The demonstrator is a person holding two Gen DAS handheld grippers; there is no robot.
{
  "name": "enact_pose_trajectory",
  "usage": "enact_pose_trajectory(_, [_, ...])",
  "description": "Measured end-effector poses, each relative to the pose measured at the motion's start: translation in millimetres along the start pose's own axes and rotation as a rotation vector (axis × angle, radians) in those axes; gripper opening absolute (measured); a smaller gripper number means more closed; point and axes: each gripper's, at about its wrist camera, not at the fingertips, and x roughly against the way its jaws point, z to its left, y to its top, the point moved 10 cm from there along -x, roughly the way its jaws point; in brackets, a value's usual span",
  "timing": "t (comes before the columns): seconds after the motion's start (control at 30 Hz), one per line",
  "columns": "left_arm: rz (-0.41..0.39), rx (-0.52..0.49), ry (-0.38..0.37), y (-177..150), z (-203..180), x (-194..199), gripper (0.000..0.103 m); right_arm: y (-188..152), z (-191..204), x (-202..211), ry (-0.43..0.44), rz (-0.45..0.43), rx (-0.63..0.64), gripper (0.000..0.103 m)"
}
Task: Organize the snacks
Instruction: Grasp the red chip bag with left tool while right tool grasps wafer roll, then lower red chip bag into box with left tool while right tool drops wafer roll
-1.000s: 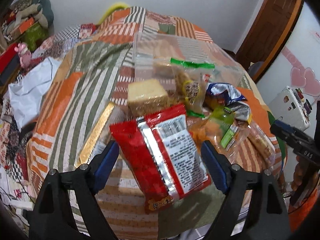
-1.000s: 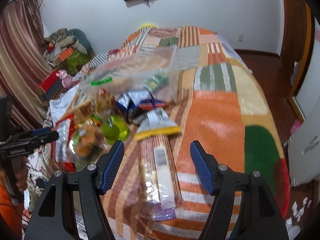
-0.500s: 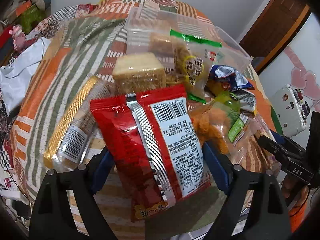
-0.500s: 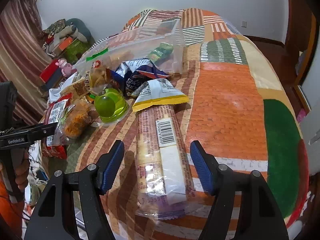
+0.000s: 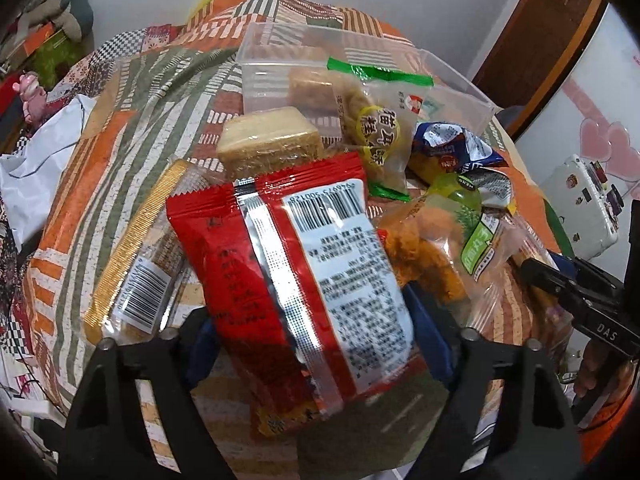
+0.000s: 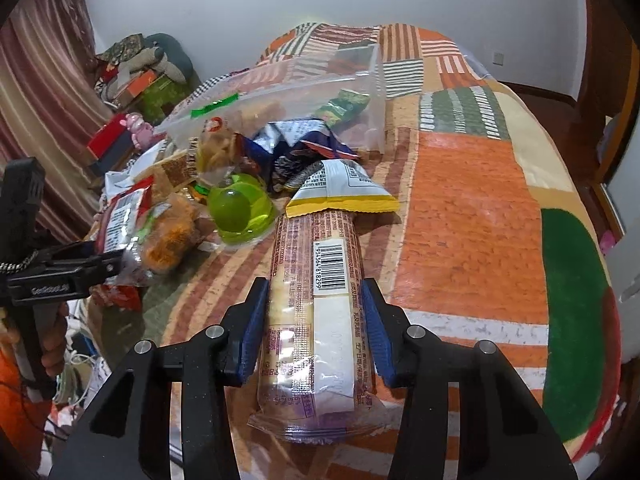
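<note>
A red snack packet [image 5: 288, 264] lies barcode up on the pile, between the jaws of my left gripper [image 5: 308, 312]. The jaws are closing and the blue pads touch both its edges. In the right wrist view a long biscuit pack [image 6: 316, 304] lies on the quilt. My right gripper [image 6: 314, 286] is closing on it, pads against both sides. Behind stand a clear plastic container [image 5: 360, 52], a green jelly cup [image 6: 240, 208], a yellow-edged packet [image 6: 340, 188], an orange snack bag [image 5: 424, 248] and a gold-edged pack [image 5: 136, 264].
Everything rests on a patchwork quilt [image 6: 472, 208] over a bed whose near edge falls away below the grippers. A white bag [image 5: 36, 160] and piled clutter lie off the left side. A white box [image 5: 580, 204] stands to the right.
My left gripper came down over the red packet and its jaws narrowed. My right gripper slid forward along the biscuit pack and its jaws closed in from wide apart to its sides.
</note>
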Motion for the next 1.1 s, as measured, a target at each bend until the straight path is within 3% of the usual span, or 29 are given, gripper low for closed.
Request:
enact_pose_trajectory(0.17, [-0.040, 0.005, -0.001, 9, 4, 13, 0.064, 7, 12, 9, 0.025, -0.031, 0.015, 0.042])
enact_pose_trajectory(0.6, [-0.185, -0.049, -0.012, 45, -18, 61, 0.064, 50, 27, 43, 0.071, -0.165, 0.038, 0.042])
enact_pose_trajectory(1.1, [-0.332, -0.085, -0.006, 114, -30, 93, 0.064, 115, 32, 62, 0.065, -0.314, 0.069, 0.042])
